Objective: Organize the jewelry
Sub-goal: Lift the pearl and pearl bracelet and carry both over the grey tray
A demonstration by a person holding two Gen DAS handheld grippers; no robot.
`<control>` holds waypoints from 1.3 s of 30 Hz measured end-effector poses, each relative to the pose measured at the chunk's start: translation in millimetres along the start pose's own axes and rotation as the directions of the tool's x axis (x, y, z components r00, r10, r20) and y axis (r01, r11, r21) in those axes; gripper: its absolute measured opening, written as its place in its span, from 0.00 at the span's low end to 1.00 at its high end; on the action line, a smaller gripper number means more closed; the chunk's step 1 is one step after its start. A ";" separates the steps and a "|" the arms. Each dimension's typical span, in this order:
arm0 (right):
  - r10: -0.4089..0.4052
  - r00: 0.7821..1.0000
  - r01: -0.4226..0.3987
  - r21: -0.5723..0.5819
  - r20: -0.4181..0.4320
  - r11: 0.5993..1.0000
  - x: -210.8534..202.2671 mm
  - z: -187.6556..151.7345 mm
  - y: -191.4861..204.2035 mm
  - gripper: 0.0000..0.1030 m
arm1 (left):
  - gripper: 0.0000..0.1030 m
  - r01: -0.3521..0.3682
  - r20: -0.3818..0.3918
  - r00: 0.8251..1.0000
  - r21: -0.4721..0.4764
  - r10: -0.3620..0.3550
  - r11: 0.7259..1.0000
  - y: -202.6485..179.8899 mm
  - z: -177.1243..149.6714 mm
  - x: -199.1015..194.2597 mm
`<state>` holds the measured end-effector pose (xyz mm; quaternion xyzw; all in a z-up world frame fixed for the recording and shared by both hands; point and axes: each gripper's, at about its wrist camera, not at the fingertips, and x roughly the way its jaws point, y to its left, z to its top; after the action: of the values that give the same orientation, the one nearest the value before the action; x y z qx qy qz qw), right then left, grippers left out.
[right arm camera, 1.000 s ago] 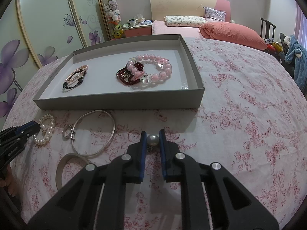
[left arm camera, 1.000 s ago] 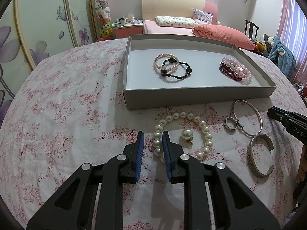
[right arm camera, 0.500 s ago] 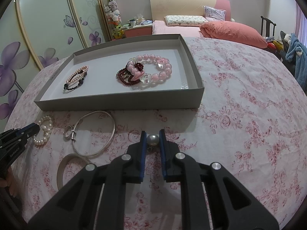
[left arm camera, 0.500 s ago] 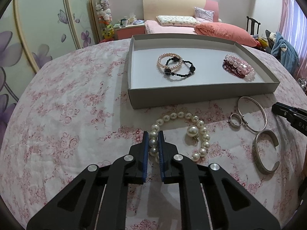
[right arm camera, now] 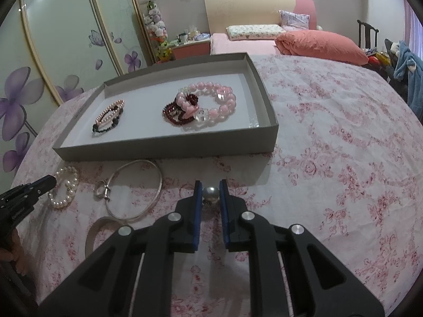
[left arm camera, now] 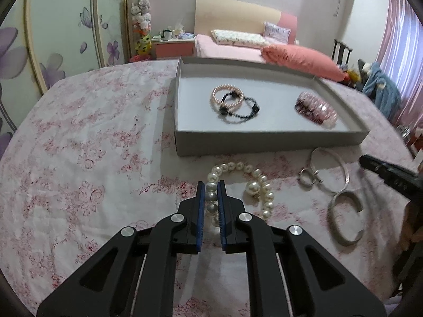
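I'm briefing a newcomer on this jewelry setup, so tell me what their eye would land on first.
Front and centre, the left gripper is shut on a white pearl bracelet lying on the floral cloth, while the right gripper pinches a single grey pearl. Behind them sits a grey tray holding beaded bracelets, a pink bead pile at its right end.
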<state>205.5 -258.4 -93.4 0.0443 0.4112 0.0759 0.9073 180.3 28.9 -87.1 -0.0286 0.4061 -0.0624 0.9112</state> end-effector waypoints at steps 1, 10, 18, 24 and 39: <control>0.002 1.000 -0.002 -0.002 0.006 1.000 -1.7 -0.1 0.3 0.13 | 0.10 0.011 0.010 1.000 -0.006 -0.011 1.000 0.6 0.6 -2.8; 0.020 0.998 -0.019 -0.019 0.059 1.000 -19.5 3.0 9.5 0.13 | 0.10 0.112 0.070 0.991 -0.032 -0.110 0.993 -6.6 4.8 -19.1; 0.042 0.994 -0.038 -0.037 0.098 0.999 -31.7 2.9 20.0 0.13 | 0.10 0.178 0.127 0.977 -0.044 -0.171 0.983 -21.3 13.7 -29.0; 0.050 0.986 -0.043 -0.044 0.156 0.998 -46.9 5.1 26.4 0.13 | 0.10 0.235 0.175 0.959 -0.058 -0.222 0.970 -29.1 18.9 -40.0; 0.055 0.936 -0.015 -0.117 0.349 0.993 -94.5 4.9 58.8 0.13 | 0.10 0.225 0.304 0.933 -0.080 -0.192 0.971 -30.2 24.0 -78.0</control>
<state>141.8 -217.1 -11.9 0.0136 0.2368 0.1059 0.9657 143.8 9.7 -10.5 -0.1321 0.2634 -0.1308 0.9466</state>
